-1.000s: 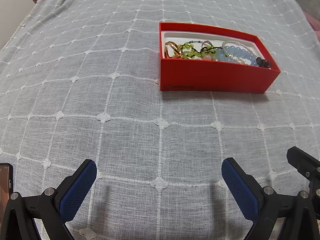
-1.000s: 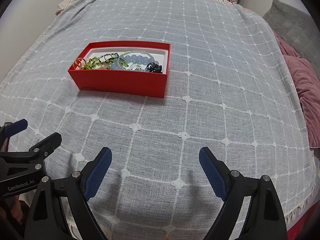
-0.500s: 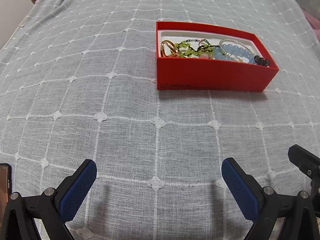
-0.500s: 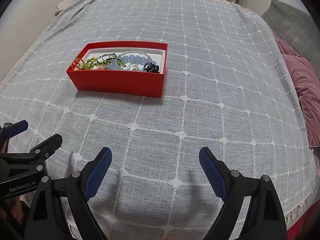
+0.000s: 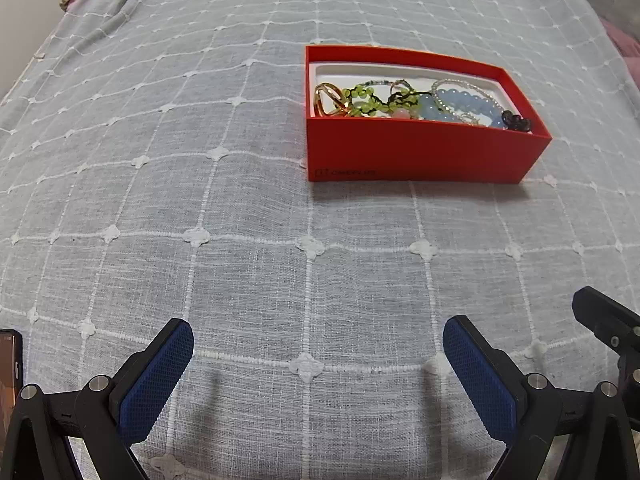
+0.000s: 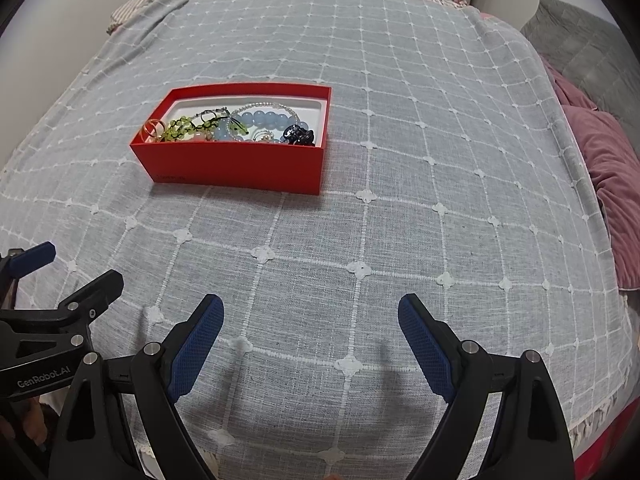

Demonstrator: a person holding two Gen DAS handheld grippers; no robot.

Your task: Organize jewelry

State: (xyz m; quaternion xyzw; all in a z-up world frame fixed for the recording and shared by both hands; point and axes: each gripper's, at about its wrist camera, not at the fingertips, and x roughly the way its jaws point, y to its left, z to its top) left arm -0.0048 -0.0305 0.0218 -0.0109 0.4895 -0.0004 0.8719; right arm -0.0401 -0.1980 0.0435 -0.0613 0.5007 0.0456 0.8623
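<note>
We hold two tools over the bed. Our left tool is spread wide, with nothing between its blue pads. Our right tool is spread wide too, and it pinches nothing. Both hang low over the grey bedspread near its close edge, and they point down and forward. In the right view, the left tool sits just beside the right one, on its left.

Farther out sits the red box. It is open on top and white inside. All the jewelry we can see is in it, in one heap. There is a gold ring at the left end, a string of green beads, a band of big blue beads, a thin band of tiny beads and a dark shiny piece at the right end. The strings look tangled together.

We think the job is at one of its two ends. Nothing lies loose on the bedspread, so either all is packed away, or the sorting has not begun. We cannot tell which.

There is lots of open room. The bedspread is bare between the tools and the box, and on both sides of the box. The box walls stand up, so we would reach in from above. A pink blanket and a grey pillow lie far off by the right edge.
</note>
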